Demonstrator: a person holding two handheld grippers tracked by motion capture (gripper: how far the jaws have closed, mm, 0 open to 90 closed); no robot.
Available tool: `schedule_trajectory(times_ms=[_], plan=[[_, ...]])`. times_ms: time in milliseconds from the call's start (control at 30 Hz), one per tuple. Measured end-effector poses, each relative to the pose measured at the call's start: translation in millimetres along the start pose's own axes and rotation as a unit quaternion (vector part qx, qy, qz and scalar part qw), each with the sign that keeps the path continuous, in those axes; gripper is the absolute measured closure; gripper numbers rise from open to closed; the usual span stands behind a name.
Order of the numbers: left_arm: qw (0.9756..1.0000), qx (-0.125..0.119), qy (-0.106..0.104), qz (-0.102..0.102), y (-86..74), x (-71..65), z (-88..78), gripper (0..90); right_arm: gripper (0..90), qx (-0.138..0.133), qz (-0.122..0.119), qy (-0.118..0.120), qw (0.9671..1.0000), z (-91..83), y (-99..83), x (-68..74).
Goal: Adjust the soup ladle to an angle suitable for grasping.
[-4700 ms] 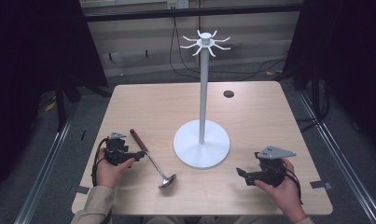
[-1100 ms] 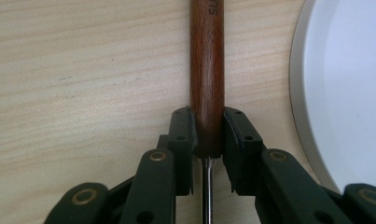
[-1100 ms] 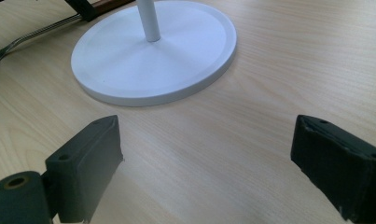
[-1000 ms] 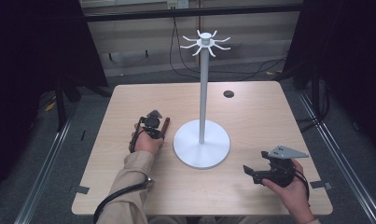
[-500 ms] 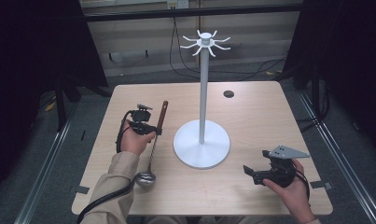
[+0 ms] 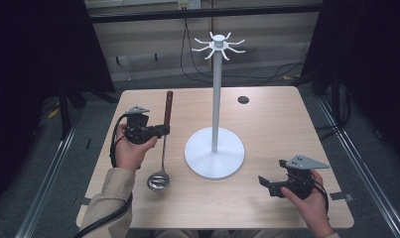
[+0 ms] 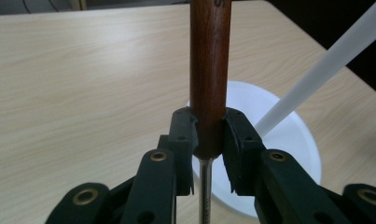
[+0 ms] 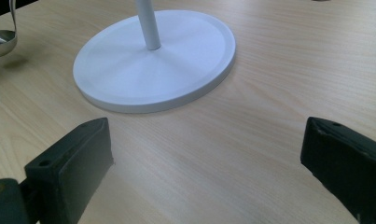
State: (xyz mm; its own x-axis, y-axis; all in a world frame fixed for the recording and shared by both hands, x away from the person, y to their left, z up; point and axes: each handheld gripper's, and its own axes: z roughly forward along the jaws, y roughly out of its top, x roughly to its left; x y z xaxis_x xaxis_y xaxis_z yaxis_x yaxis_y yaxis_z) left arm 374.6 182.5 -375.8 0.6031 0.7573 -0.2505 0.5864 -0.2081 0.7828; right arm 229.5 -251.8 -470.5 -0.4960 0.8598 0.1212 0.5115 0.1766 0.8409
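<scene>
Gripping the ladle (image 6: 164,144) by the base of its wooden handle, our left gripper (image 6: 160,131) holds it upright, bowl hanging just above the table (image 6: 287,124), left of the hook stand (image 6: 216,109), while our right gripper (image 6: 267,184) waits wide open.

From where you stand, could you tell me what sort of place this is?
Probably a lab recording station: a light wooden table walled by black curtains, loose cables on the floor behind, and a handheld left gripper clamping a wooden-handled steel ladle.
</scene>
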Motion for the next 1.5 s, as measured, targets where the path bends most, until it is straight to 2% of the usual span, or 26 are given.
schedule_trajectory(times_ms=[200, 300, 467, 533, 567, 600, 667, 733, 767, 833, 900, 967, 1100, 1133, 1167, 1233, 1300, 1367, 1500], plan=[[0.9996, -0.020, -0.014, 0.013, 2.6, -5.8, -4.5, 74.8, 1.2, -0.005, -0.001, 0.002, 1.0000, -1.0, 0.4, 0.4], [0.9981, -0.047, -0.031, 0.024, 5.0, -11.3, -8.7, 74.8, 1.3, -0.007, 0.001, 0.000, 1.0000, -1.8, 0.3, -0.3], [0.9965, -0.065, -0.039, 0.034, 8.4, -15.1, -13.9, 74.8, 1.4, -0.008, 0.000, 0.000, 1.0000, -2.0, 0.4, -0.5], [0.9954, -0.076, -0.043, 0.039, 10.5, -17.4, -17.9, 74.8, 1.4, -0.007, -0.002, 0.000, 1.0000, -1.8, 0.4, -0.6], [0.9941, -0.086, -0.050, 0.045, 12.5, -19.0, -21.3, 74.8, 1.4, -0.005, -0.001, -0.003, 1.0000, -1.8, 0.3, -0.4], [0.9941, -0.086, -0.050, 0.045, 12.5, -19.0, -21.3, 74.8, 1.4, -0.005, -0.001, -0.003, 1.0000, -1.8, 0.3, -0.4], [0.9916, -0.102, -0.058, 0.055, 16.7, -23.0, -27.1, 74.8, 1.5, -0.006, -0.001, -0.002, 1.0000, -1.8, 0.3, -0.7], [0.9914, -0.105, -0.057, 0.054, 18.1, -24.8, -28.9, 74.7, 1.4, -0.007, -0.001, -0.001, 1.0000, -1.8, 0.3, -0.7], [0.9901, -0.112, -0.060, 0.060, 21.4, -26.7, -31.9, 74.8, 1.4, -0.005, -0.003, 0.000, 1.0000, -1.7, 0.4, -0.2], [0.9898, -0.113, -0.061, 0.061, 22.9, -28.2, -33.8, 74.7, 1.4, -0.004, -0.005, 0.001, 1.0000, -1.4, 0.5, 0.5], [0.9870, -0.126, -0.071, 0.069, 26.8, -32.8, -38.4, 74.7, 1.5, -0.003, -0.007, 0.001, 1.0000, -1.3, 0.4, 0.7], [0.9865, -0.128, -0.073, 0.072, 28.1, -34.0, -39.9, 74.8, 1.5, -0.002, -0.007, 0.001, 1.0000, -1.2, 0.4, 0.8], [0.9840, -0.135, -0.084, 0.081, 32.6, -38.6, -43.2, 74.8, 1.5, -0.004, -0.007, 0.000, 1.0000, -0.5, 0.0, 0.2], [0.9833, -0.139, -0.083, 0.083, 33.5, -39.4, -43.4, 74.7, 1.5, -0.004, -0.007, -0.001, 1.0000, -0.7, -0.1, 0.3], [0.9836, -0.138, -0.079, 0.085, 34.3, -39.8, -44.0, 74.7, 1.5, -0.004, -0.007, -0.001, 1.0000, -0.7, -0.1, 0.3], [0.9821, -0.143, -0.084, 0.089, 36.7, -41.1, -44.8, 74.8, 1.5, -0.003, -0.006, -0.001, 1.0000, -0.8, 0.0, 1.0], [0.9818, -0.143, -0.086, 0.090, 38.4, -42.4, -46.4, 74.7, 1.5, -0.004, -0.008, 0.000, 1.0000, -0.6, 0.0, 0.9], [0.9798, -0.149, -0.097, 0.090, 41.4, -44.8, -49.6, 74.7, 1.5, -0.005, -0.009, 0.002, 0.9999, -0.2, -0.2, 0.5], [0.9784, -0.154, -0.101, 0.095, 44.9, -47.2, -53.3, 74.7, 1.5, -0.004, -0.010, 0.002, 0.9999, -0.3, -0.2, 0.4]])
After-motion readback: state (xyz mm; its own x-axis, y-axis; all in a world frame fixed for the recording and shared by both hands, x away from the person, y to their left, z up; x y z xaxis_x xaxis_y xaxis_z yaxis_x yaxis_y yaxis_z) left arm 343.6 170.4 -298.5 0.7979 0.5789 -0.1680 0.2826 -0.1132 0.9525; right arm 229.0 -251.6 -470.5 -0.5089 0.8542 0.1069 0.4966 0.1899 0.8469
